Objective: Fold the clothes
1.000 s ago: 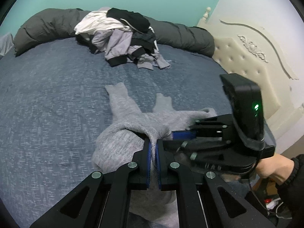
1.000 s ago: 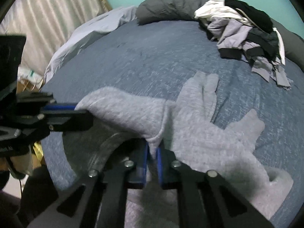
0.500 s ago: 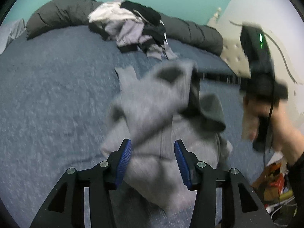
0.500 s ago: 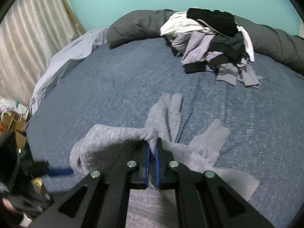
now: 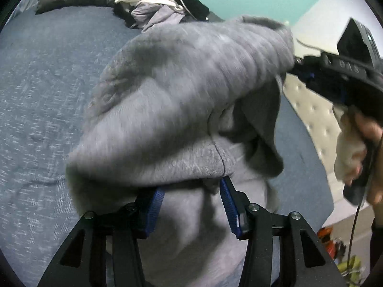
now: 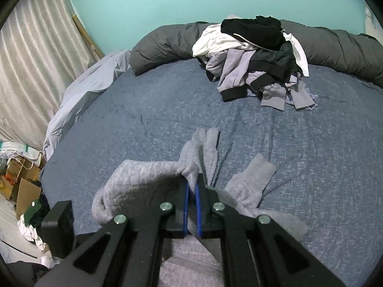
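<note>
Garment: grey sweatpants [image 6: 153,179], waist lifted off bed [image 6: 143,110], legs flat on it.
Right hand-held gripper [image 6: 191,209]: clamped on waistband.
Left hand-held gripper [image 5: 191,205]: jaws apart, holding nothing.
Progress: first fold barely begun; clothes pile [image 6: 253,55] untouched.

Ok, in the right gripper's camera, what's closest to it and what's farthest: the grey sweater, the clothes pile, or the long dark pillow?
1. Grey sweater, pinched in the right gripper.
2. Clothes pile, far across the bed, right of middle.
3. Long dark pillow, behind the pile, along the wall.

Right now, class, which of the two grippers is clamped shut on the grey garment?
The right gripper: its blue pads pinch a fold of the grey garment. The left gripper stands open, with the cloth draped over its spread fingers.
</note>
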Demonstrator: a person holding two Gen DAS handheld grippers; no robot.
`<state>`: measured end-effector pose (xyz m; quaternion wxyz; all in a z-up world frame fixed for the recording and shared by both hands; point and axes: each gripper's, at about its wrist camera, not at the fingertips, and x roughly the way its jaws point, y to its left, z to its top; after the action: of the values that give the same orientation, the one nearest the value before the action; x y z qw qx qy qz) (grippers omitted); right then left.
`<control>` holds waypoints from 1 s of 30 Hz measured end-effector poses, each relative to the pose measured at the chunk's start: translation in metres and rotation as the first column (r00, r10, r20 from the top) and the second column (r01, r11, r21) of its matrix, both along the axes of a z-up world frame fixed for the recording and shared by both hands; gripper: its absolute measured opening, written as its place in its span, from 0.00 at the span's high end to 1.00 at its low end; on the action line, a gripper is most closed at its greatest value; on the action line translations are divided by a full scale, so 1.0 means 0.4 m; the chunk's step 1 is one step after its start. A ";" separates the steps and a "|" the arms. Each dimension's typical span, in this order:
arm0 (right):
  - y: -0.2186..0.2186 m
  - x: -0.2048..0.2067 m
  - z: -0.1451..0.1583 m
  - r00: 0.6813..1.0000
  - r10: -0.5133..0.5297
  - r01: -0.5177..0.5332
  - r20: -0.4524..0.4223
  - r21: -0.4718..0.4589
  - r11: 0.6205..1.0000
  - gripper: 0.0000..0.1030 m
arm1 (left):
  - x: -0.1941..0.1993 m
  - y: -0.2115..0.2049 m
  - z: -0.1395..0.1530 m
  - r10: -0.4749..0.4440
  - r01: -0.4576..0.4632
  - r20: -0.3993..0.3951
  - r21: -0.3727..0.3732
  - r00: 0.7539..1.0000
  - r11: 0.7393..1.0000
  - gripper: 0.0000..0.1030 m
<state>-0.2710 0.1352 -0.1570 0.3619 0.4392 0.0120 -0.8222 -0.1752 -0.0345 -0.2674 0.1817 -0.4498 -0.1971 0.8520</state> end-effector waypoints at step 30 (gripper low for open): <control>0.046 0.020 0.039 1.000 -0.005 0.003 -0.026 -0.063 0.998 0.96 | -0.009 -0.041 0.052 0.074 -0.072 -0.036 0.068 0.997 0.995 0.94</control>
<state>-0.2628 0.1534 -0.1413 0.3738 0.4169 -0.0102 -0.8285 -0.1787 -0.0509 -0.2466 0.1692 -0.4195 -0.2384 0.8594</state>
